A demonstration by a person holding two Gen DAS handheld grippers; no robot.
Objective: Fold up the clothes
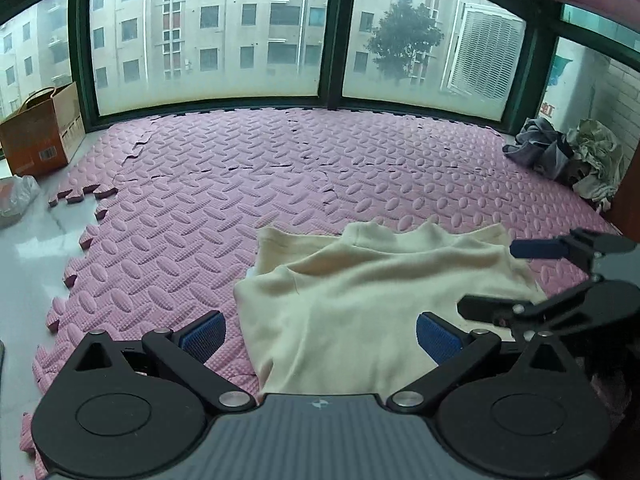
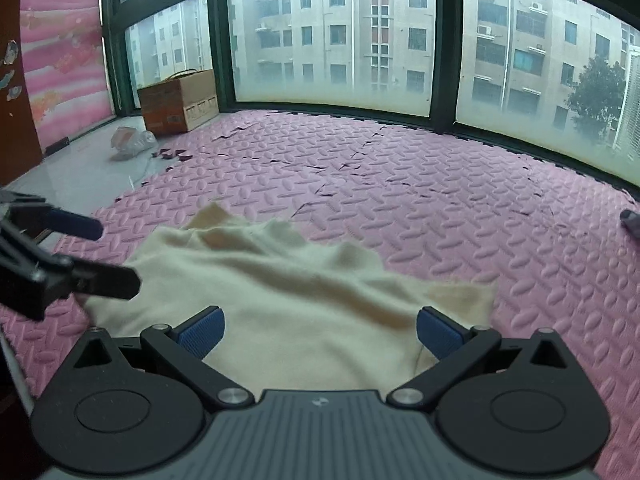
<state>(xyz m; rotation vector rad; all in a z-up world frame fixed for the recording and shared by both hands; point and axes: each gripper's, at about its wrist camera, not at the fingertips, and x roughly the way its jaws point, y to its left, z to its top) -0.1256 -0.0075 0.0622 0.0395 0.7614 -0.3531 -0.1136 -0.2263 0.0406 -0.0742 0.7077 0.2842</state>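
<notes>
Pink foam floor mat [image 1: 240,168] by the windows, cream garment [image 1: 360,300] half-folded; both my left hand-held gripper [image 1: 320,332] and right hand-held gripper [image 2: 320,332] gape wide, empty — next, pinch an edge.

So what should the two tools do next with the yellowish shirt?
Probably lower both and pinch the near edge. The left tool and right tool are both open, hovering over the cream garment, which lies rumpled on the pink foam mat, with nothing gripped yet.
</notes>
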